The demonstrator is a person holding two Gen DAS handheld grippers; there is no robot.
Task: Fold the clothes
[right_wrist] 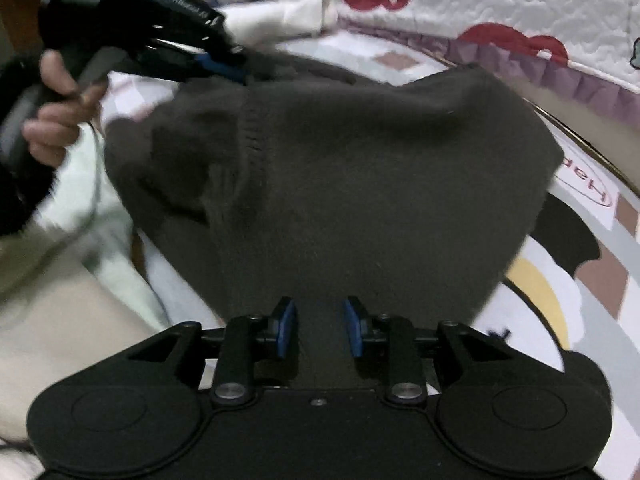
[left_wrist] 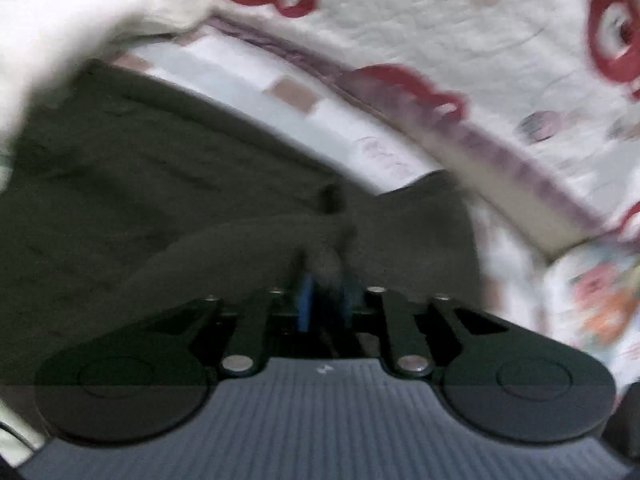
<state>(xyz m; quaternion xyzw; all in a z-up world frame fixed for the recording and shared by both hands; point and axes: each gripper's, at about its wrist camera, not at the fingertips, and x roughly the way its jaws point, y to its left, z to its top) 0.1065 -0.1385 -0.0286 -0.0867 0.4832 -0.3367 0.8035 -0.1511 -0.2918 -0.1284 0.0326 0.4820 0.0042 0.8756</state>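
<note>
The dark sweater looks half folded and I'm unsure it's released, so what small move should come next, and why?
Probably lift the right claw straight off. Its blue pads stand apart with the dark sweater lying flat between them, not pinched, so it seems free. The left claw sits at the sweater's far edge; its grip is too blurred to judge.

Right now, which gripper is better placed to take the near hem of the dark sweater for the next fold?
Probably the right gripper: its jaws stand open straight over the near edge of the dark sweater. The left gripper sits at the far edge, by the white cloth.
</note>
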